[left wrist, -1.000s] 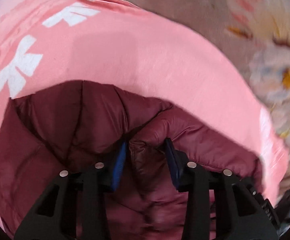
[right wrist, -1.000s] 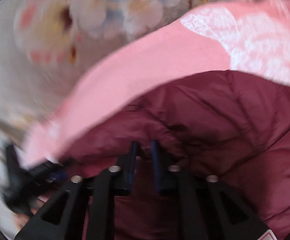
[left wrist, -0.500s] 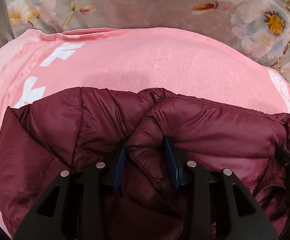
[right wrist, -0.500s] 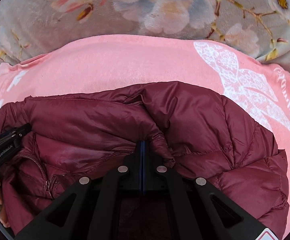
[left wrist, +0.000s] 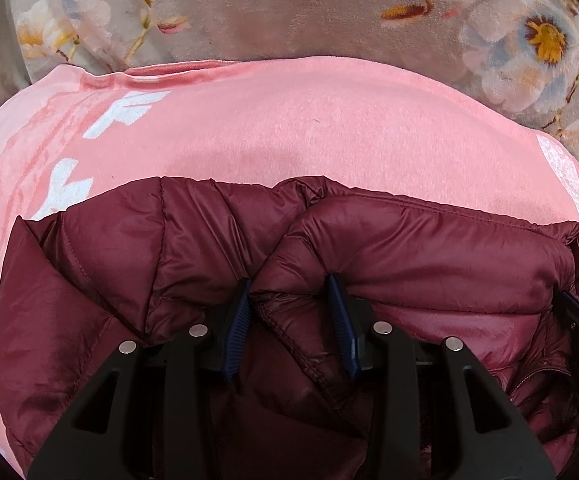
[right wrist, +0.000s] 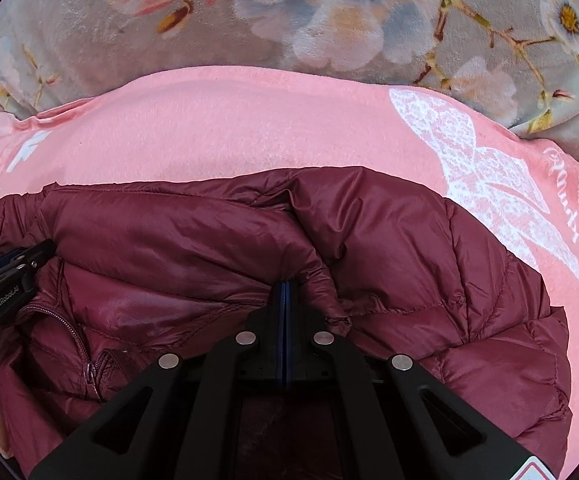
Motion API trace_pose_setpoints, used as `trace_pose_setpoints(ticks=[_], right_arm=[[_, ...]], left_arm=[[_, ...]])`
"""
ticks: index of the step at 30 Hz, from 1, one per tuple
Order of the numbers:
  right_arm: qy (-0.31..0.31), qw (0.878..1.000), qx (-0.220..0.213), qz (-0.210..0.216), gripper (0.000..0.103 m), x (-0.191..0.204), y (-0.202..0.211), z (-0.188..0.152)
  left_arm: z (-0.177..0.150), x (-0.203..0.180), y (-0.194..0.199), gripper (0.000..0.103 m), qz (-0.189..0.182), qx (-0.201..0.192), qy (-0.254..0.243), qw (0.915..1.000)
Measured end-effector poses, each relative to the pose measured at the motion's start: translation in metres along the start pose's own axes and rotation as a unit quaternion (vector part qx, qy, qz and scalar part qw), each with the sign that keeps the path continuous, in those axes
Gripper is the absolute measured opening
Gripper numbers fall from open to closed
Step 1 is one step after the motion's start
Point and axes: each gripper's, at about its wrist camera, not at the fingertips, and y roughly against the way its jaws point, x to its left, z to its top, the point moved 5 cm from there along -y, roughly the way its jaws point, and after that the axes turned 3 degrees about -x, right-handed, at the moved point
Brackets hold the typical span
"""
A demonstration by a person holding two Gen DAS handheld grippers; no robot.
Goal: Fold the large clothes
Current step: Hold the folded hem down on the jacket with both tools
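Left hand-held gripper point(left wrist: 289, 308) clamped on a thick fold of the maroon puffer jacket point(left wrist: 429, 256), jacket lying on pink blanket point(left wrist: 309, 128) over floral bedspread point(left wrist: 249, 12), right hand-held gripper point(right wrist: 285, 292) pinched fully together on the jacket's edge.

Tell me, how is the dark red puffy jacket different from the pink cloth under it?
The jacket is dark red, shiny and quilted into puffy sections; the pink cloth is soft, matte and smooth. The jacket is plain, while the pink cloth carries white prints. The jacket is bunched up and pinched by the left gripper and right gripper; the pink cloth lies spread flat, ungripped. Both are fabric.
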Motion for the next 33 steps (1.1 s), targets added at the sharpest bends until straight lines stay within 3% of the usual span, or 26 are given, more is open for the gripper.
trace_pose_setpoints(ticks=[28, 33], right_arm=[[0.009, 1.000, 0.002, -0.008, 0.000, -0.0003, -0.0014, 0.0017], [-0.020, 1.000, -0.001, 0.022, 0.000, -0.0086, -0.0002, 0.0017]], left_arm=[[0.0009, -0.0033, -0.0010, 0.039, 0.015, -0.005, -0.013, 0.9998], [0.0020, -0.0005, -0.0015, 0.042, 0.013, -0.006, -0.006, 0.9999]])
